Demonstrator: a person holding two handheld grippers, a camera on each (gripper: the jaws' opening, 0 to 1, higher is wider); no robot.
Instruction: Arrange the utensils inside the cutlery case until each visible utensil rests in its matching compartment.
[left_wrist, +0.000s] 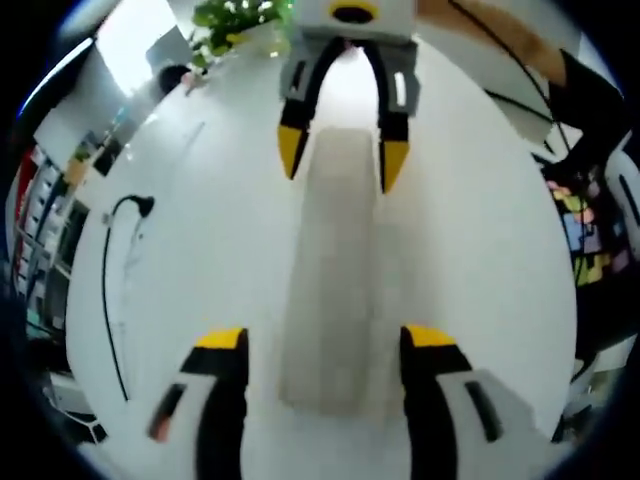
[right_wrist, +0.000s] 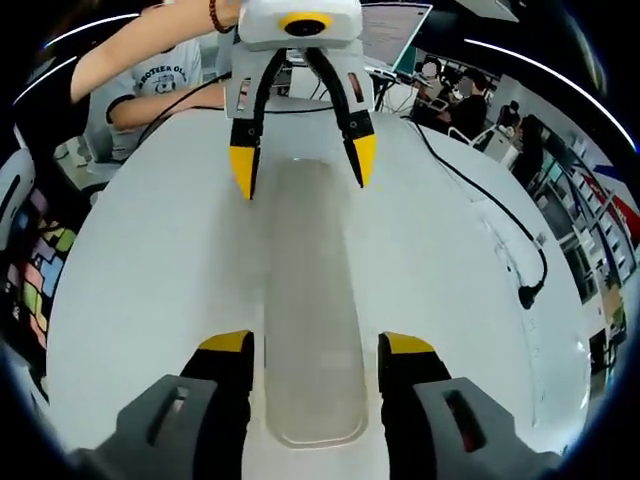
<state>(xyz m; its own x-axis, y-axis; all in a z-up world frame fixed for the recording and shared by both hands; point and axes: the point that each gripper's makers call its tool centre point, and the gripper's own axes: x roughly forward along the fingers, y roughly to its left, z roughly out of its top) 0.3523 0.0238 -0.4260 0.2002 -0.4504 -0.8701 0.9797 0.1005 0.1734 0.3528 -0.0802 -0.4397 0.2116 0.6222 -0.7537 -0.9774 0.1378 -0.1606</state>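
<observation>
A long, pale, translucent cutlery case (left_wrist: 330, 300) lies lengthwise on the white table (left_wrist: 200, 270), and I cannot make out anything inside it. My left gripper (left_wrist: 325, 340) is open with its yellow-tipped jaws on either side of the case's near end, a gap showing on both sides. At the far end my right gripper (left_wrist: 342, 158) is open too, its jaws straddling the case. In the right gripper view the same case (right_wrist: 310, 300) runs from my right gripper (right_wrist: 315, 343) to my left gripper (right_wrist: 303, 165), which faces me.
A black cable with a plug (left_wrist: 130, 207) lies on the table to one side of the case, also seen as a cable (right_wrist: 530, 295). A green plant (left_wrist: 235, 20) stands at one table end. A person's arm (right_wrist: 150, 40) and a laptop (right_wrist: 395, 30) are at the other end.
</observation>
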